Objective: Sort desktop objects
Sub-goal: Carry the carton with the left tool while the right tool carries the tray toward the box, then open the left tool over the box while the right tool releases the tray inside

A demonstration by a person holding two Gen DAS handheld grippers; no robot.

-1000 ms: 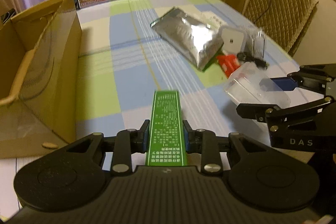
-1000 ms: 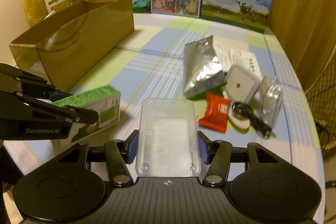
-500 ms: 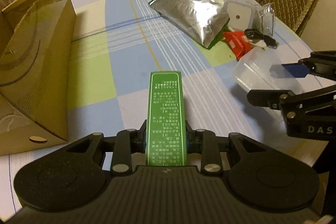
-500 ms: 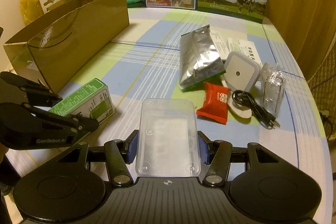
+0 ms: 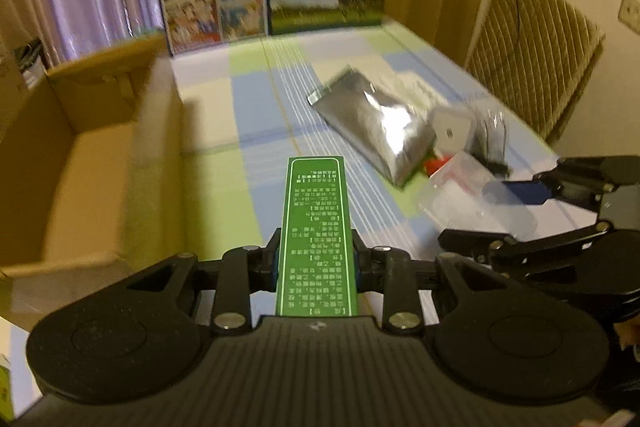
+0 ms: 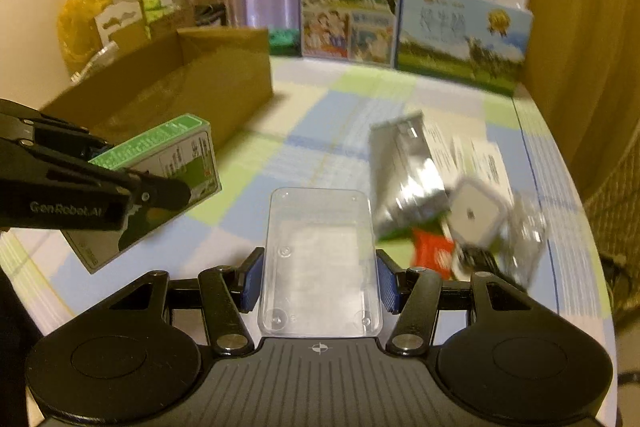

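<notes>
Two milk cartons, one cardboard box, one foil pouch, one green box.

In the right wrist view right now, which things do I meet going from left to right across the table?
Cardboard box → green carton in the left gripper → clear plastic case in the right gripper → silver foil pouch → white square device → clear plastic packet.

Warm, dim indoor light in both views. Motion blur smears the silver pouch and the clutter at the counter's right edge. Fisheye bends the edges; corners vignette dark.
</notes>
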